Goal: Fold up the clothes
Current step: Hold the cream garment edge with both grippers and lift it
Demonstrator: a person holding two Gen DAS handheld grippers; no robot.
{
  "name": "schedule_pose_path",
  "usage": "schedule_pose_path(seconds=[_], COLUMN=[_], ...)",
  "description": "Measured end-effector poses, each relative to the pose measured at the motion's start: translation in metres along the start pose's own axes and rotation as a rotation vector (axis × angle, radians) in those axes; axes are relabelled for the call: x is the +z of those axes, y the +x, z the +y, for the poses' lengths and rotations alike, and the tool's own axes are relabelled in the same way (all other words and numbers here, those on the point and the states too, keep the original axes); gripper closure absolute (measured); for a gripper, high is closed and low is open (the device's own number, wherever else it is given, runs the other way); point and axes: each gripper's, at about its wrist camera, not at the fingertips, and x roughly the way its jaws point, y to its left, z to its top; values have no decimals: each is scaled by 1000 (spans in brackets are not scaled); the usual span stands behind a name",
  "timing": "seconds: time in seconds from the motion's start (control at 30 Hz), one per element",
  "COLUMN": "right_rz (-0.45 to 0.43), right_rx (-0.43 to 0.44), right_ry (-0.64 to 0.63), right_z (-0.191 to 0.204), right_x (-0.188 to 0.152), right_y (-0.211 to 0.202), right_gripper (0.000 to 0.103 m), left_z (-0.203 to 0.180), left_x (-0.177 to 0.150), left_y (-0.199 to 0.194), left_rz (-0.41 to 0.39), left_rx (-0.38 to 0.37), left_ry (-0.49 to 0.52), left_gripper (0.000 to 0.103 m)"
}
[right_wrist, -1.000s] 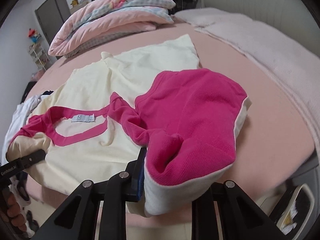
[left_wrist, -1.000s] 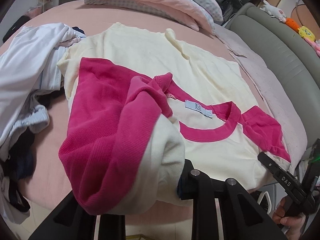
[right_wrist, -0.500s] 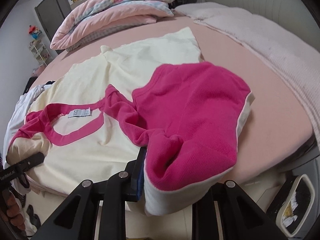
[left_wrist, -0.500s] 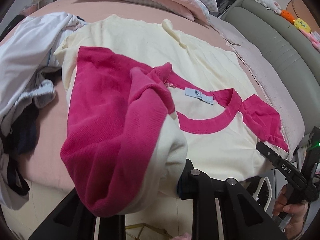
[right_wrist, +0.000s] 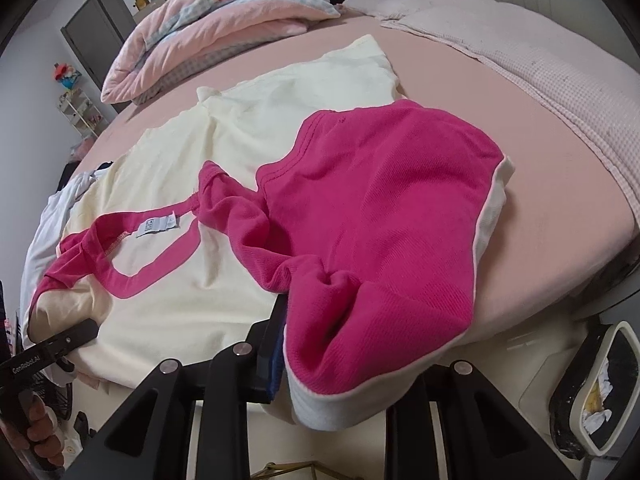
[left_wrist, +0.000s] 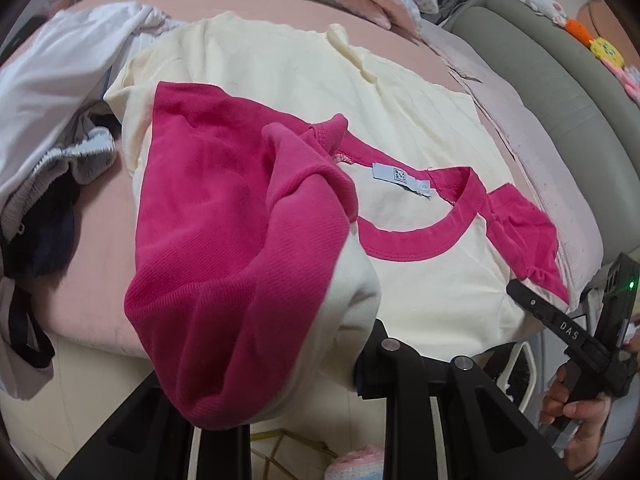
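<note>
**Holding both shoulders of a cream-and-pink shirt at the bed's edge**

Lying flat on the pink bed (right_wrist: 568, 184), the shirt (left_wrist: 288, 92) has its collar toward the onlooker and a white neck label (left_wrist: 390, 172) showing. Only the left wrist view shows the heap of white and dark clothes (left_wrist: 52, 128) beside the shirt, the grey headboard (left_wrist: 560, 92) and the soft toys along it. Only the right wrist view shows the dark cabinet (right_wrist: 100, 20) and the small shelf rack (right_wrist: 80, 112). Folded pink bedding (right_wrist: 224, 12) lies beyond the hem. Bunched pink sleeve fabric drapes over each claw and hides most of the fingers. The left gripper (left_wrist: 316, 380) is clamped on its sleeve; the right gripper (right_wrist: 320, 356), jaws just eased slightly wider, still pinches the other sleeve.
</note>
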Motion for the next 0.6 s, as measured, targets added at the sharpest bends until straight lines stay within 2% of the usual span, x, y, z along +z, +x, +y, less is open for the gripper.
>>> schedule_pose_path(seconds=[0.3,0.6], right_rz=[14,42], right_rx=[22,24], right_ry=[27,-2], right_z=[-2,4], right_x=[4,14], right_y=[5,-7], right_gripper=[79,79], left_z=[0,7], left_x=[11,24], left_y=[8,-2], left_rz=[40,99], left_rx=[-28,-96], left_ry=[-45,-153], left_gripper=[81,81])
